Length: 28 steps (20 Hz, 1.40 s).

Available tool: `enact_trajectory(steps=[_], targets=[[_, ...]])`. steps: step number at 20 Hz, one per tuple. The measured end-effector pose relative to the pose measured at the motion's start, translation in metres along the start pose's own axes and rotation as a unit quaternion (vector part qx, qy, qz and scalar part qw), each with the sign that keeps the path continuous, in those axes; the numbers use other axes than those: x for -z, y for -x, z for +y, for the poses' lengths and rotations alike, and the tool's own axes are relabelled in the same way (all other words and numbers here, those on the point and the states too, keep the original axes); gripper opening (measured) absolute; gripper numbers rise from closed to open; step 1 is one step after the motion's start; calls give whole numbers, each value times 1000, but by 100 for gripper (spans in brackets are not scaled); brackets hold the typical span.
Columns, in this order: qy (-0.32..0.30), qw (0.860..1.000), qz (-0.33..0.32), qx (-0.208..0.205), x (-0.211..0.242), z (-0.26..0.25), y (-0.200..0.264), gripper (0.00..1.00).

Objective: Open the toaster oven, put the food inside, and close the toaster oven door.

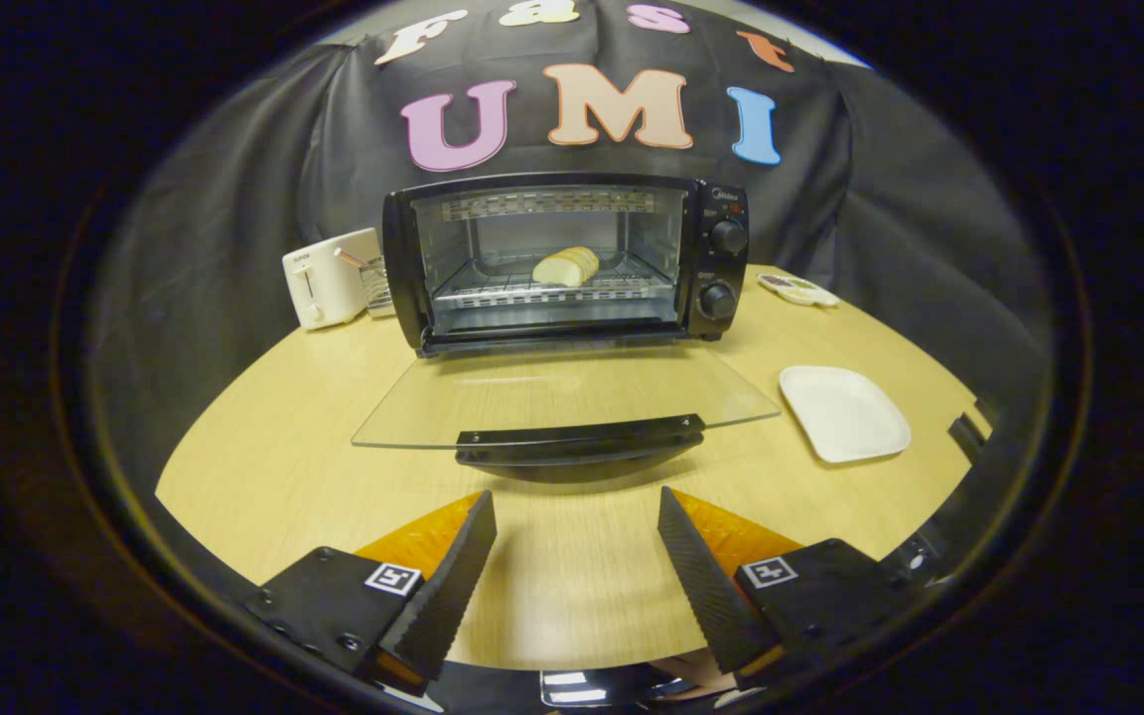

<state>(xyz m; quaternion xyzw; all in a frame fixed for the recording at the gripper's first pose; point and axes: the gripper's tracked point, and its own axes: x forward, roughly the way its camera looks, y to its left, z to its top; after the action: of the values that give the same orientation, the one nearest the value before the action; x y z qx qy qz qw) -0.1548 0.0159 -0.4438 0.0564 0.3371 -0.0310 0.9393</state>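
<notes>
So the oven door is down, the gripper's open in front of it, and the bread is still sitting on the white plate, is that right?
Not quite. The gripper view shows the bread on the rack inside the toaster oven, not on the white plate, which is bare. The rest holds: the door is down and the gripper is open in front of it.

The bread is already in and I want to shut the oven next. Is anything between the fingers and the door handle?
Nothing visible. The gripper is open, with bare table between its fingers and the door handle just ahead. The glass door lies folded down flat, and the white plate sits off to the side.
</notes>
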Motion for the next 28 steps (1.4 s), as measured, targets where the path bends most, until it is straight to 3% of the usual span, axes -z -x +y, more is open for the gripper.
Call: enact_trajectory(steps=[9, 16, 22, 28], targets=[[6, 1000, 11, -27, -1, 0, -27, 99], [19, 999, 4, -32, -6, -1, -22, 99], [10, 999, -36, -30, -38, 2, -7, 99], [-22, 994, -93, -58, -86, 18, 0, 99]])
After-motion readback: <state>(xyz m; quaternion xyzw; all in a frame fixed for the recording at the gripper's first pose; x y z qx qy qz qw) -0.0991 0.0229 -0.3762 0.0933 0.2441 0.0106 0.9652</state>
